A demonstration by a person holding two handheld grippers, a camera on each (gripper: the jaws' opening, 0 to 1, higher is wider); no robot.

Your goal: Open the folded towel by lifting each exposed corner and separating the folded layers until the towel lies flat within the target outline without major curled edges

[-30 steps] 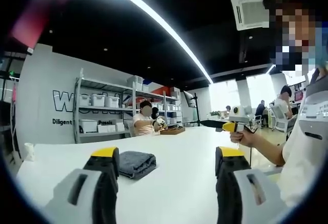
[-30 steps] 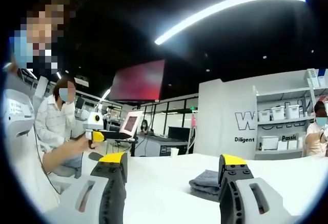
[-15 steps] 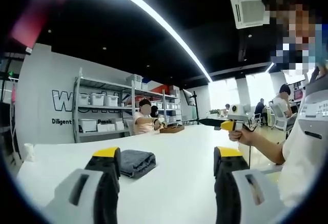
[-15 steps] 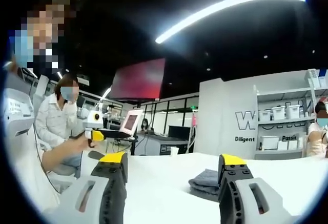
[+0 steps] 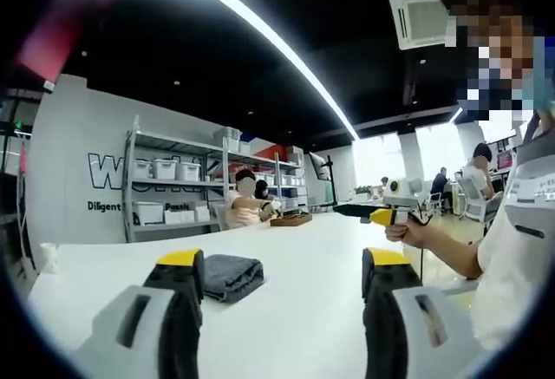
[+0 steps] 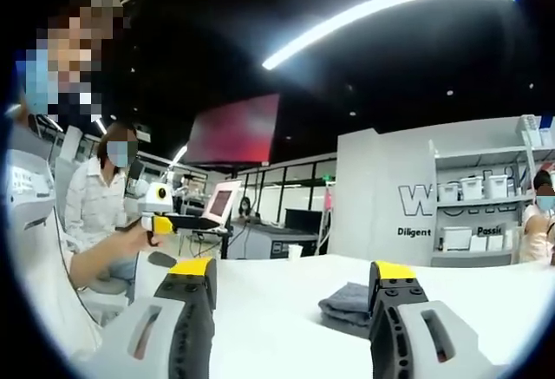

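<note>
Towel [image 5: 231,276] lies folded on the white table [image 5: 312,249], untouched. Left gripper [image 5: 284,262] and right gripper [image 6: 295,275] hover jaws apart, likely lining up for a corner.

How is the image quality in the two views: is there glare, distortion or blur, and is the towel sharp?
Left gripper view: the ceiling light strip glares white and bends into an arc from fisheye distortion; the folded gray towel looks fairly sharp. Right gripper view: the same strip curves and blows out; the towel is dimmer, partly behind a jaw.
</note>
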